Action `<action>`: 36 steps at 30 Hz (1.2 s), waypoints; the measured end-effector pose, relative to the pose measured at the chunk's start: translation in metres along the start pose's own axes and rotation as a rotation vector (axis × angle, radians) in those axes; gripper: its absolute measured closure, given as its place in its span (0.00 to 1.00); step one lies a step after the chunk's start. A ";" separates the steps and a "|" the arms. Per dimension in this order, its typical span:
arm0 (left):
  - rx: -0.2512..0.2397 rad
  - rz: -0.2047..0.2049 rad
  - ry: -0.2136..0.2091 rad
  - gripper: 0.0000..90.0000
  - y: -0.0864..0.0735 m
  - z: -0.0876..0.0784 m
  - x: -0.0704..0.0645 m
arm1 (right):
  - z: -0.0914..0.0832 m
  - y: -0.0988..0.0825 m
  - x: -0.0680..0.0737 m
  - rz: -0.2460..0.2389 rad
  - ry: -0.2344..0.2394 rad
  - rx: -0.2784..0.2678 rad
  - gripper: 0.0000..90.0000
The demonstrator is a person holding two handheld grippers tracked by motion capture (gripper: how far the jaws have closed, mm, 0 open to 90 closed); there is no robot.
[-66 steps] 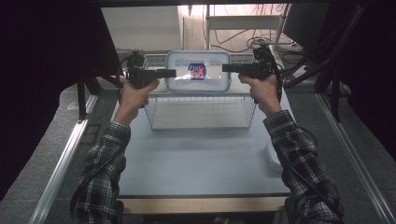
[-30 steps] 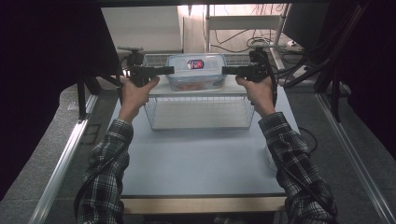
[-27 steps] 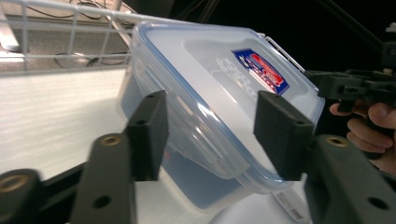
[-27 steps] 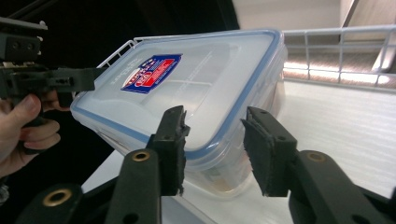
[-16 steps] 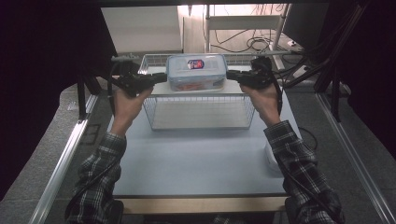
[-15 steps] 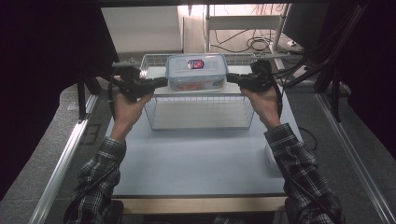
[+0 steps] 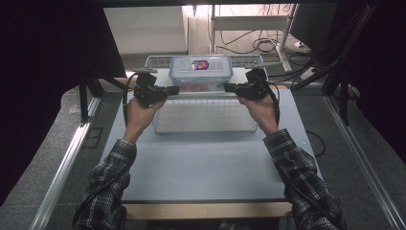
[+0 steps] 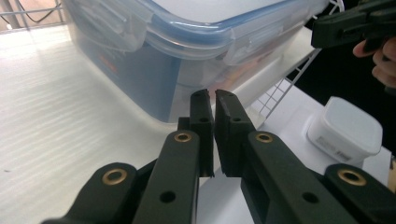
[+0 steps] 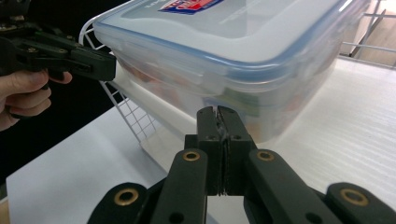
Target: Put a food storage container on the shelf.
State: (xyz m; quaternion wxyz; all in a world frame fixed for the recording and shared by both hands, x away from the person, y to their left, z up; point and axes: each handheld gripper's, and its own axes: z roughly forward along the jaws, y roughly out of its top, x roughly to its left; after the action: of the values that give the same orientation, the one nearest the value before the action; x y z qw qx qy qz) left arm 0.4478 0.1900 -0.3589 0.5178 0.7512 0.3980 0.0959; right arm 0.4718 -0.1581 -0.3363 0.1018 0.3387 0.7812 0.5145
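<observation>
Clear lidded container (image 7: 201, 72) with blue seal sits on the white top shelf (image 7: 206, 93) of a wire rack (image 7: 203, 115) at the far side of the table (image 7: 201, 163). Left gripper (image 7: 173, 89) at the container's left end, jaws nearly together, nothing between them; in the left gripper view the tips (image 8: 213, 99) sit just short of the container wall (image 8: 140, 70). Right gripper (image 7: 229, 87) at the right end, jaws pressed together, empty, tips (image 9: 217, 112) close against the container's side (image 9: 224, 70). Shelf edge narrow on both flanks. Small white tub (image 8: 344, 128) on the table beyond the rack. Near half of table open.
</observation>
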 end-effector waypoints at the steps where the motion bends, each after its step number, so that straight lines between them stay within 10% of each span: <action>1: -0.007 -0.006 -0.013 0.95 0.000 -0.001 0.000 | 0.001 0.000 -0.001 0.002 -0.003 0.000 0.98; 15: 0.013 0.133 -0.008 0.54 -0.038 -0.015 -0.056 | -0.022 -0.032 0.023 -0.062 0.023 0.004 0.70; 36: 0.008 0.196 0.031 0.12 -0.106 -0.026 -0.077 | -0.050 -0.093 0.038 -0.161 -0.022 0.047 0.24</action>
State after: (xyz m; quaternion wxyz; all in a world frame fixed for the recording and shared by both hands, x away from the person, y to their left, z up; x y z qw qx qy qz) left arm 0.3296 0.1701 -0.4171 0.4968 0.7869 0.3311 0.1561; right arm 0.3790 -0.1931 -0.3880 0.1433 0.2828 0.8167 0.4823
